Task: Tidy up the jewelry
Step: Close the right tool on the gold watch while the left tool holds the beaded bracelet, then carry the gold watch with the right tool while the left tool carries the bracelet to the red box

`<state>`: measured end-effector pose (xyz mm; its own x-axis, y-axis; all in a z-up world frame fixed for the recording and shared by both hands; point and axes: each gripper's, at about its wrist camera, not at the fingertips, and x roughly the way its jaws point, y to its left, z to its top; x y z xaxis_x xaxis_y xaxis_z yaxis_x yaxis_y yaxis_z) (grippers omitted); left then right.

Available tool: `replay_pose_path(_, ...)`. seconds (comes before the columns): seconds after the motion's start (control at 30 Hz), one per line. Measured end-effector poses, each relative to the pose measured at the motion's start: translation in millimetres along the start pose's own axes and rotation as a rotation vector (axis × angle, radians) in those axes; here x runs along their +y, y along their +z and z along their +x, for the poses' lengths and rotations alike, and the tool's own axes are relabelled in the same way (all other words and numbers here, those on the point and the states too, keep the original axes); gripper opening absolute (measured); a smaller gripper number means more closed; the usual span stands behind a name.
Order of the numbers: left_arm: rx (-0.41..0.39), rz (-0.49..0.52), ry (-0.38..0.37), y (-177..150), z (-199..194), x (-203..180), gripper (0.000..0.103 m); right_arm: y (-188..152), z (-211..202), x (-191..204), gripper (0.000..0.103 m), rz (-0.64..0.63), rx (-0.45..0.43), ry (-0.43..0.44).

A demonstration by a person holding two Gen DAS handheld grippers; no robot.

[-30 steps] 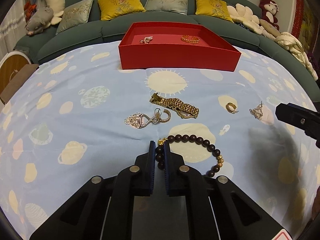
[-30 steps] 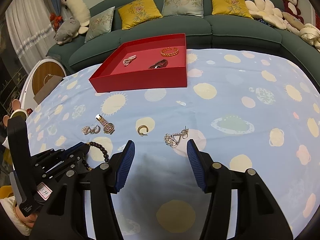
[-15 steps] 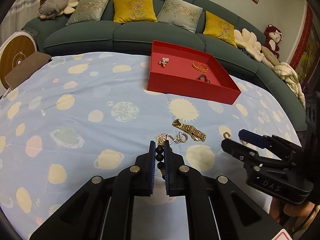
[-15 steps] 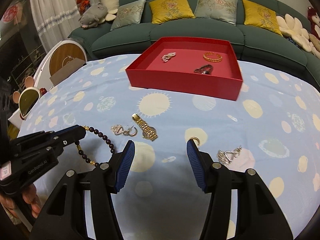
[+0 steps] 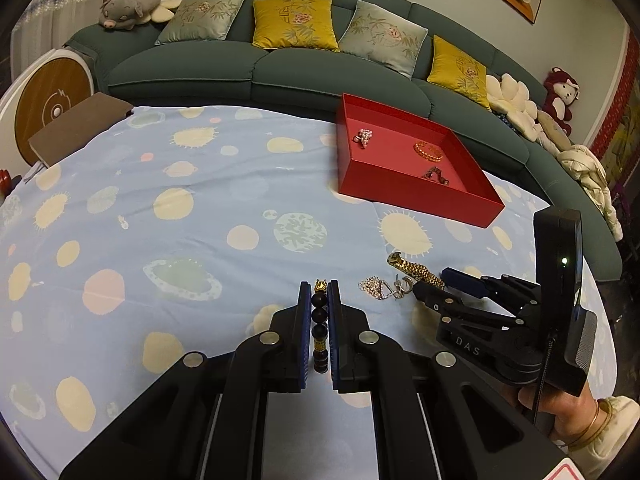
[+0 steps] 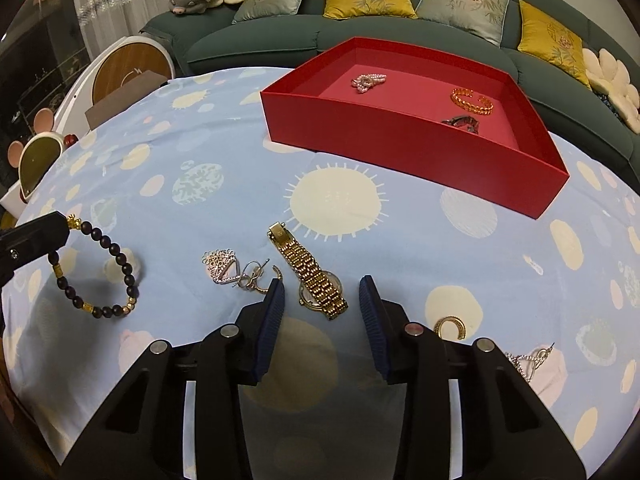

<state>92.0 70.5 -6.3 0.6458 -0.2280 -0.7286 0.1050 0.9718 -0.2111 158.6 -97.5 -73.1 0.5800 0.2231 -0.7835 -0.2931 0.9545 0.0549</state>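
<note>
Beads of a dark wooden bracelet with small gold spacers (image 5: 320, 332) sit pinched between the blue pads of the left gripper (image 5: 319, 304), which is clenched on the strand; in the right wrist view the rest of the loop (image 6: 100, 272) hangs down from that claw toward the pale blue cloth printed with suns and planets (image 6: 200, 140). Just right of the dangling loop, and just ahead-left of the right gripper (image 6: 322, 300), lies a silver filigree pendant tangled with hoop earrings (image 6: 232, 270). The right gripper is spread wide and grips nothing. A gold link-band wristwatch (image 6: 312, 276) lies flat on the cloth directly ahead of it, its dial end between the two fingertips but apart from both. A small gold hoop earring (image 6: 452, 326) lies just right of the right finger, with a silver chain piece (image 6: 532, 358) further right. Well beyond both claws stands a shallow red rectangular box (image 6: 400, 148), holding a pink pearl cluster (image 6: 368, 80), a gold cuff bangle (image 6: 472, 100) and a dark clip (image 6: 462, 122).
</note>
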Motion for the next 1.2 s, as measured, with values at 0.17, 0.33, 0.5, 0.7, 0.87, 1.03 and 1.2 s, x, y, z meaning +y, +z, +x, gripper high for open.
replay_pose_path(0.17,0.001,0.005,0.0,0,1,0,0.005,1,0,2,0.023,-0.014,-0.007,-0.004)
replay_pose_path(0.33,-0.001,0.006,0.0,0,0,-1,0.005,0,-2,2,0.022,-0.009,-0.005,0.0)
replay_pose_path(0.5,-0.011,0.005,-0.006,3,-2,-3,0.005,1,-12,0,0.022,0.006,-0.017,0.013)
replay_pose_path(0.7,-0.027,0.003,-0.013,8,-5,-6,0.005,6,-33,-3,0.022,0.021,-0.066,0.027)
replay_pose_path(0.87,-0.051,0.013,-0.025,17,-12,-13,0.005,13,-54,-10,0.0,0.04,-0.111,0.036)
replay_pose_path(1.03,-0.088,0.004,-0.03,29,-19,-18,0.005,21,-76,-26,0.0,0.071,-0.158,0.03)
replay_pose_path(1.2,-0.095,0.007,-0.03,31,-20,-22,0.005,18,-82,-35,0.0,0.086,-0.165,0.022)
